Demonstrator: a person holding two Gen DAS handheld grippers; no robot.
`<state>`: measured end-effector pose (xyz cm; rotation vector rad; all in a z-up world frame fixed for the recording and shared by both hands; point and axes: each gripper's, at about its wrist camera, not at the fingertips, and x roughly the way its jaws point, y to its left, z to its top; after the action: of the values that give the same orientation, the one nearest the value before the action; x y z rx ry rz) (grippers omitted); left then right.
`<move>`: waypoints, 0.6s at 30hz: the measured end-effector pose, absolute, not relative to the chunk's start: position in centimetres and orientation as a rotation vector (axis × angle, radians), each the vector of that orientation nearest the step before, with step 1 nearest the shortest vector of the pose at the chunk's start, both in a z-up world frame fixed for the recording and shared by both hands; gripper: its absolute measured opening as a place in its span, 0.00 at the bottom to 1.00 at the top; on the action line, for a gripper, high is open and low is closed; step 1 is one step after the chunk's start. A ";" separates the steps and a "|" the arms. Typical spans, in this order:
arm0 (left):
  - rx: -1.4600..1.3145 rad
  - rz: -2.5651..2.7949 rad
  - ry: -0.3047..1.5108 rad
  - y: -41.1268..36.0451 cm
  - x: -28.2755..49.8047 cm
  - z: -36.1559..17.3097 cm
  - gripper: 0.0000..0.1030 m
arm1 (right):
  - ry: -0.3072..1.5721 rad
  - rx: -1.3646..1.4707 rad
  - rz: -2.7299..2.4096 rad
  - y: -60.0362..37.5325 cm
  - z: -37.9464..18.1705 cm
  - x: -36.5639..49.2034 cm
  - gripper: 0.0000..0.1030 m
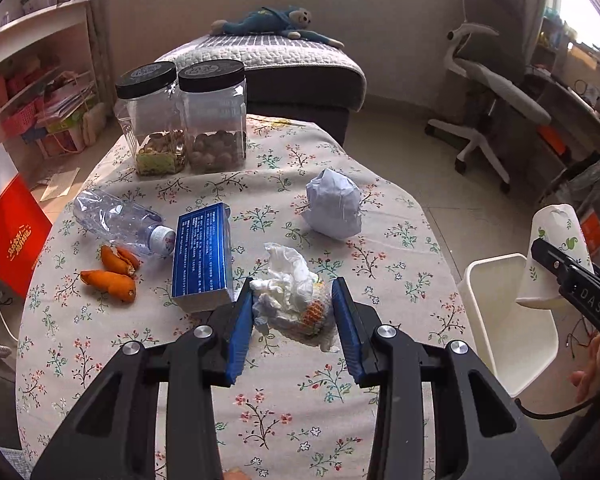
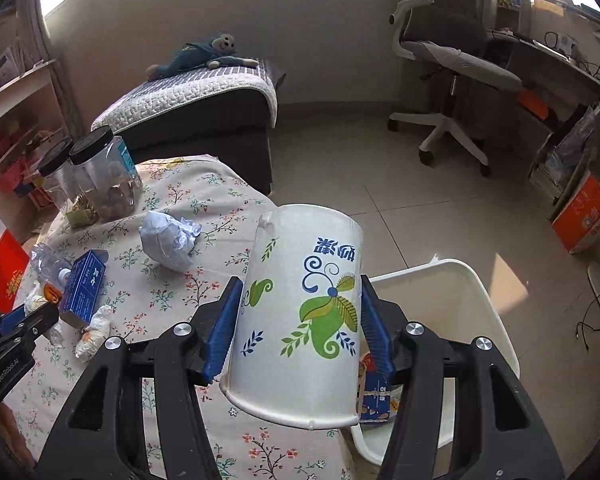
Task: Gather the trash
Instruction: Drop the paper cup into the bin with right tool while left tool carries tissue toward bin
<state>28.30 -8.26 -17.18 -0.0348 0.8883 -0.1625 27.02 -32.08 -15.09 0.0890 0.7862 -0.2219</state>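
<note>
- The round table under a flowered cloth (image 1: 308,408) carries the litter, so both grippers work from its near edge.
- The white plastic bin (image 2: 440,280) stands on the floor just beside the table's right side, within reach of the right hand; a small printed carton (image 2: 376,400) already lies inside, which suggests it is the collecting point.
- Two clear jars with black lids (image 1: 184,120) stand upright together at the far edge, apart from the scraps; I judge they are stores, not trash.
- The white paper cup with green and blue leaf print (image 2: 300,312) is clamped across its wall by the right gripper (image 2: 296,320), upside down and over the table's edge next to the bin, apparently ready to drop.
- A crushed clear plastic bottle (image 1: 112,216), a blue printed box (image 1: 202,256) and a ball of pale crumpled paper (image 1: 334,204) lie loose, not yet collected.
- The crumpled white tissue with an orange-netted scrap (image 1: 292,304) lies between the blue pads of the left gripper (image 1: 292,320); the left pad touches it, the right appears just clear, so whether it is truly gripped cannot be told.
- Orange peel pieces (image 1: 112,280) lie left of the box.
</note>
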 end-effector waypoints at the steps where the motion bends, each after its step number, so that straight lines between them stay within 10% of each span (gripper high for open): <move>1: -0.031 -0.173 0.885 -9.0 28.3 -17.1 0.37 | 0.779 0.083 -0.251 -33.0 -15.1 26.8 0.53; 8: -0.021 -0.265 0.875 -14.3 28.0 -16.9 0.37 | 0.765 0.085 -0.351 -37.9 -15.1 25.6 0.56; 13: 0.003 -0.351 0.870 -19.1 27.7 -16.9 0.37 | 0.713 0.086 -0.449 -40.0 -13.9 24.2 0.90; 18: 0.033 -0.426 0.885 -24.1 28.4 -16.5 0.38 | 0.654 0.160 -0.593 -43.8 -12.2 22.4 0.93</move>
<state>28.43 -24.12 -16.48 0.0326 0.8854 -0.4256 22.41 -43.80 -12.23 0.1598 0.6545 -0.5929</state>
